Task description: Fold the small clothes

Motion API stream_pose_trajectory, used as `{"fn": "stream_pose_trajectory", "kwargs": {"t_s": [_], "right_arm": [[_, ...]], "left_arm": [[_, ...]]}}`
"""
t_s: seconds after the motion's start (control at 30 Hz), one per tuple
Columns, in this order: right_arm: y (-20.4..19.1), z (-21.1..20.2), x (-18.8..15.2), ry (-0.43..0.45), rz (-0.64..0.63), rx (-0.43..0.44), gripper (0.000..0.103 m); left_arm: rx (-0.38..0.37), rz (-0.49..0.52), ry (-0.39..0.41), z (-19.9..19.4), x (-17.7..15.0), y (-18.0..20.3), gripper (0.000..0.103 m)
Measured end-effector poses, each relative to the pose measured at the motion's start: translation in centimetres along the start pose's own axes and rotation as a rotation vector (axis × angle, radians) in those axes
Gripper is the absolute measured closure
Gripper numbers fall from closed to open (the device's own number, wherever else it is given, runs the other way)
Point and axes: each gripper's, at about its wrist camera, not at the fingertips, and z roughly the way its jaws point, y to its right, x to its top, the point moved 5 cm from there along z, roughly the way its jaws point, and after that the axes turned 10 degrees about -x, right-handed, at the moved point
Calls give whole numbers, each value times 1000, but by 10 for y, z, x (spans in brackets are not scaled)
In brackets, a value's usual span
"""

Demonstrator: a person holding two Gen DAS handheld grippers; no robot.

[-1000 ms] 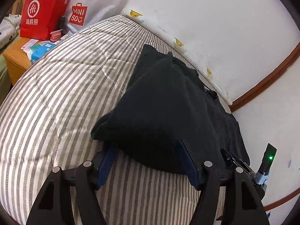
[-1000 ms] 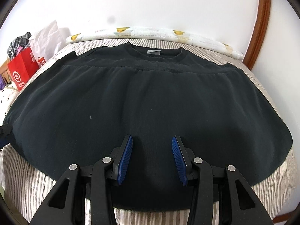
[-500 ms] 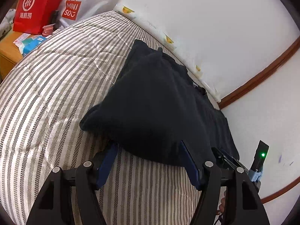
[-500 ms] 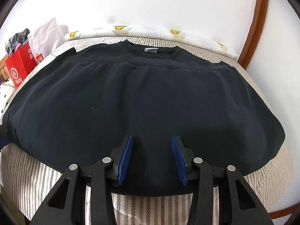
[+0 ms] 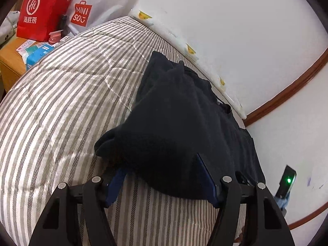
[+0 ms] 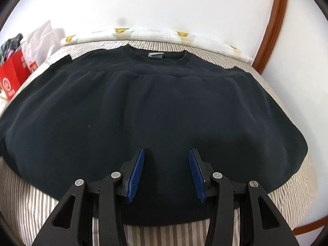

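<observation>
A black sweatshirt lies on the striped bed, folded bottom-up so its hem lies just below the collar with its grey label. My right gripper is open, its blue pads just above the near folded edge, holding nothing. In the left wrist view the sweatshirt is seen from its side edge. My left gripper is open wide, its fingers straddling the garment's near edge, the left pad partly hidden under the cloth.
A red paper bag and a white MINISO bag stand past the bed's far end, by a wooden stand with small boxes. A white wall with brown trim runs along the bed. The right gripper's green light shows at right.
The left gripper shifted slightly along the garment's side edge; its view swung back. The right gripper stayed open and drew back a little. The sweatshirt's fold is unchanged.
</observation>
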Motion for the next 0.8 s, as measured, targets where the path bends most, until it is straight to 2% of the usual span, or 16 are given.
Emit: {"fn": "stream_pose_trajectory", "kwargs": {"t_s": [0.23, 0.4, 0.6, 0.67, 0.8], "right_arm": [[6, -14, -14, 6, 10, 10, 58], [8, -20, -20, 8, 13, 6, 58], [10, -24, -23, 5, 9, 18, 58], [12, -26, -24, 4, 3, 27, 58], [17, -32, -26, 19, -13, 28, 58]], "left_arm": [[19, 10, 15, 2, 1, 1, 41], [30, 12, 18, 1, 1, 0, 45], [34, -14, 10, -1, -1, -6, 66], [39, -18, 15, -4, -3, -5, 77], [69, 5, 26, -10, -3, 1, 86]]}}
